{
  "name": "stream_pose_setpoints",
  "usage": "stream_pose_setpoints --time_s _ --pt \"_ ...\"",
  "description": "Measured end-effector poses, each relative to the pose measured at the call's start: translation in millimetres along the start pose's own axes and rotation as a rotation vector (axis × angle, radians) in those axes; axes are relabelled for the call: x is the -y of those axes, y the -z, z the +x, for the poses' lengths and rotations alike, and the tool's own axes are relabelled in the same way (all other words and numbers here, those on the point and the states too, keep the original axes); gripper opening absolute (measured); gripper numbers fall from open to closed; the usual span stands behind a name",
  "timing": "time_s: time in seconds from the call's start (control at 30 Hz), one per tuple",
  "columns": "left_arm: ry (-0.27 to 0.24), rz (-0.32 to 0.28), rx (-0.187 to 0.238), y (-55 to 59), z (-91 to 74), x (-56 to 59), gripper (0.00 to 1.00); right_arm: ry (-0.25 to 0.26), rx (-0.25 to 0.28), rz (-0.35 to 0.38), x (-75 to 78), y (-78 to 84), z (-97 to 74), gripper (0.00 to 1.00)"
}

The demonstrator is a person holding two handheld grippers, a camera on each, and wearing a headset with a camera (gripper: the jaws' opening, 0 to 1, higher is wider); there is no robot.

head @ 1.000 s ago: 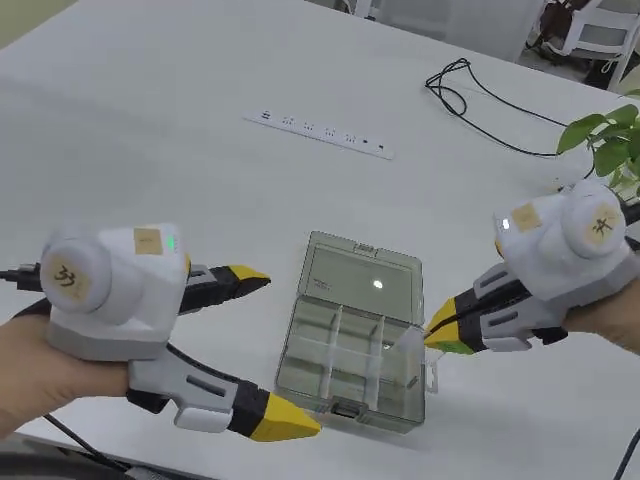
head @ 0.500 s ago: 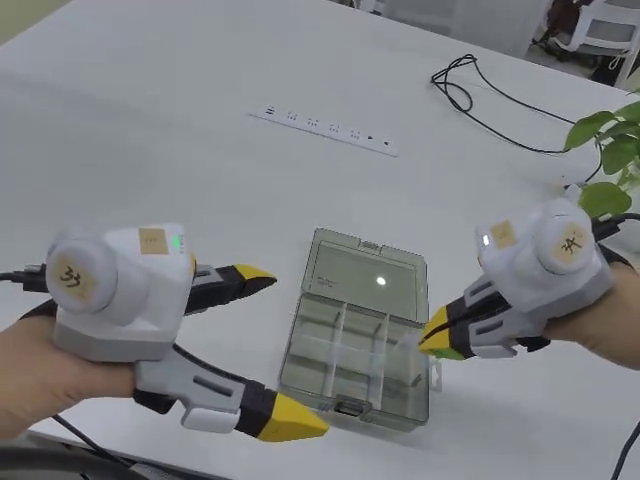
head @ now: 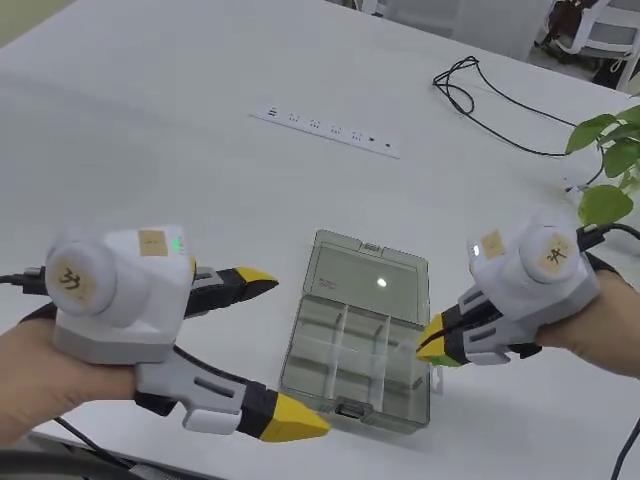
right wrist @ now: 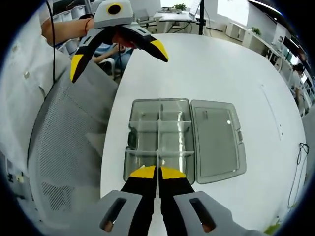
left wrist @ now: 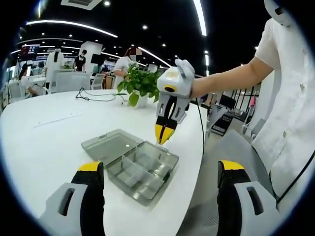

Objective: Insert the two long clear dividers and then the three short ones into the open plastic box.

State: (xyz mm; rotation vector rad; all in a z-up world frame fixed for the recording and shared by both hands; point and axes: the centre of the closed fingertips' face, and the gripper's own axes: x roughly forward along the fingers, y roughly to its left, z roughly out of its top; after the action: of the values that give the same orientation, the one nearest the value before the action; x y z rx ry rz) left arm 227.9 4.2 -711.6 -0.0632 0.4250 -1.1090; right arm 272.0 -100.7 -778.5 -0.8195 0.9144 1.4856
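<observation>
Two grippers are hovering at an open plastic box point(head: 293, 345) near the tabletop's point(head: 200, 120) front edge, with clear dividers point(right wrist: 158, 125) standing inside. The right gripper point(head: 430, 342), jaws pressed together, is dipping at the box's right wall, likely seating a piece. The left gripper point(head: 282, 352) is waiting spread, probably leaving room.

The right tongs point(head: 432, 347) have drawn in towards the open plastic box point(head: 365, 275) and sunk lower. Their closed tips have slid a little nearer along the box's right edge.
</observation>
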Motion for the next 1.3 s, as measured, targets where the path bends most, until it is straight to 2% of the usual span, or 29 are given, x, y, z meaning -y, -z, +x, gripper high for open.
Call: stream_pose_setpoints --time_s 0.27,0.9,1.3 --pt "0.002 -0.001 0.000 1.2 0.3 1.2 0.98 0.000 0.014 0.006 0.1 0.1 0.6 0.03" --pt "0.004 -0.003 -0.002 1.8 1.1 1.6 0.97 0.035 0.042 -0.010 0.0 6.5 16.3 0.03" --pt "0.009 -0.003 -0.005 2.0 1.4 2.7 0.97 0.039 0.001 -0.048 0.6 12.3 30.4 0.03"
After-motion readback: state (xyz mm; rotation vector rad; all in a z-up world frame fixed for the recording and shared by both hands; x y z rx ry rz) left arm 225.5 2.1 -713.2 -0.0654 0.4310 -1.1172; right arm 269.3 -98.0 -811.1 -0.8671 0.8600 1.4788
